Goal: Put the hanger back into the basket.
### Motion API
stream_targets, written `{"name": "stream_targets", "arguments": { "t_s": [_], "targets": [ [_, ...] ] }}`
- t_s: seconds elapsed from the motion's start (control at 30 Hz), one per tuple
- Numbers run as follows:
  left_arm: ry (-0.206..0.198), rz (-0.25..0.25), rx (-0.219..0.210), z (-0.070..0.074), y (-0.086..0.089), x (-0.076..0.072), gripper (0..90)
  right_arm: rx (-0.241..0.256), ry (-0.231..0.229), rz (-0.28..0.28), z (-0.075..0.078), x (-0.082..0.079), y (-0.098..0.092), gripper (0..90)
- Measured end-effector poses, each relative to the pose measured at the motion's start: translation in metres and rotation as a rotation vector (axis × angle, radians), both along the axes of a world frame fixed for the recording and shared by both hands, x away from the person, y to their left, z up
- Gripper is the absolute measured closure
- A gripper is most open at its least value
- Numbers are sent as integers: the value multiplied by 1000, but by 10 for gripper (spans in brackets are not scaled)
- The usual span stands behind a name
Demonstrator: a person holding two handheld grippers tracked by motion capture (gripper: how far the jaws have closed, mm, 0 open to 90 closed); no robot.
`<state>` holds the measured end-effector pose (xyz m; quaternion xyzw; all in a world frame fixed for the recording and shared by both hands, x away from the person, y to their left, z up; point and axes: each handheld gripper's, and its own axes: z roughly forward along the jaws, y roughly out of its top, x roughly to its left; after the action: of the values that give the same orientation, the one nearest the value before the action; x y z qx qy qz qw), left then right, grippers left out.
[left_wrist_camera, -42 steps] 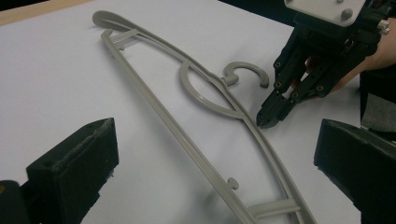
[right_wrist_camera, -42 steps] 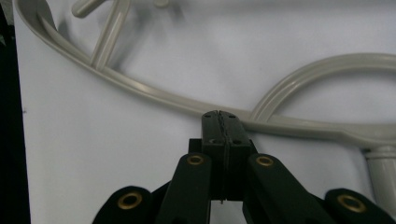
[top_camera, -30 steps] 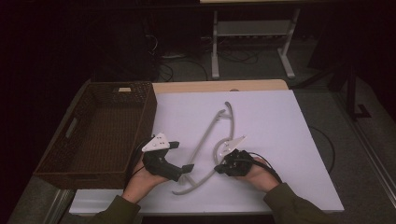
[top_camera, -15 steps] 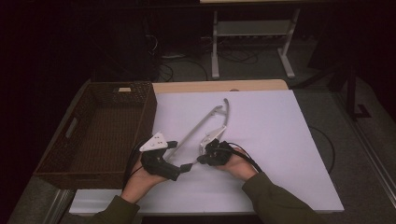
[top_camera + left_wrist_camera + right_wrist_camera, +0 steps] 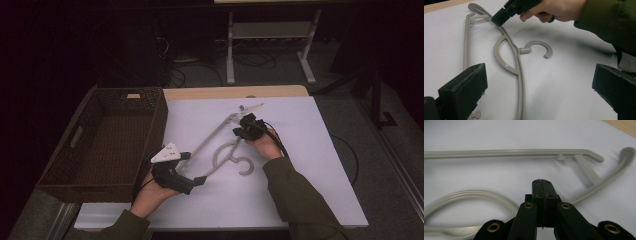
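A grey plastic hanger (image 5: 216, 131) lies flat on the white table top (image 5: 310, 180), its hook (image 5: 244, 167) toward the front. In the left gripper view the hanger (image 5: 520, 75) runs between the wide-apart jaws of my left gripper (image 5: 539, 85), which is open and touches nothing. In the high view the left gripper (image 5: 196, 181) sits at the hanger's near end. My right gripper (image 5: 239, 131) is at the far end, shut, its tip (image 5: 499, 21) down on the curved arm. In the right gripper view its pads (image 5: 541, 182) meet with nothing seen between them, and the hanger's straight bar (image 5: 499, 153) lies beyond.
A dark woven basket (image 5: 161, 117) stands on the left, close to the left hand. A bare wooden strip (image 5: 280, 91) runs along the table's far edge. Beyond it are a white metal stand (image 5: 270, 30) and cables on a dark floor.
The right gripper has travelled from the near side up to the hanger's far end. The hanger has swung round with its hook now toward the front. The left gripper has barely moved.
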<state>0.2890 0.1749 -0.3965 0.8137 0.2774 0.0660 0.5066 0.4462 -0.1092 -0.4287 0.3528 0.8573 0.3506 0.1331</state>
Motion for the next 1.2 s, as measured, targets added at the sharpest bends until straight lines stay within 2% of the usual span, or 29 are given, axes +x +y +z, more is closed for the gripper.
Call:
{"name": "stream_targets", "arguments": {
  "t_s": [0.23,0.5,0.63,0.67,0.73,0.9,0.93,0.97,1.07,1.13,1.2],
  "targets": [
    [1,-2,7,0,1,0,0,-21,17,-6,-10,13,-2,895],
    [0,1,9,-2,1,0,0,-51,26,-5,-9,5,-9,895],
    [2,1,13,-2,1,-1,0,-60,29,-9,-8,-7,-24,895],
    [5,2,11,-2,0,-1,0,-59,39,-18,-8,-16,-32,895],
    [2,-3,18,-2,0,-1,0,-59,43,-15,-8,-21,-35,895],
    [3,-7,23,-3,-1,-1,0,-98,61,1,-6,-46,-48,895],
    [2,-8,24,-3,-1,-1,0,-104,71,1,-6,-56,-53,896],
    [1,-6,20,-3,-1,-2,0,-104,71,1,-6,-56,-53,896],
    [0,-4,17,-3,-1,-2,0,-107,91,-5,-5,-73,-63,896],
    [0,-5,16,-3,-1,-2,0,-110,90,-4,-5,-77,-65,896],
    [-4,-13,27,-3,-1,-2,0,-103,90,-4,-5,-83,-69,895]
  ]
}}
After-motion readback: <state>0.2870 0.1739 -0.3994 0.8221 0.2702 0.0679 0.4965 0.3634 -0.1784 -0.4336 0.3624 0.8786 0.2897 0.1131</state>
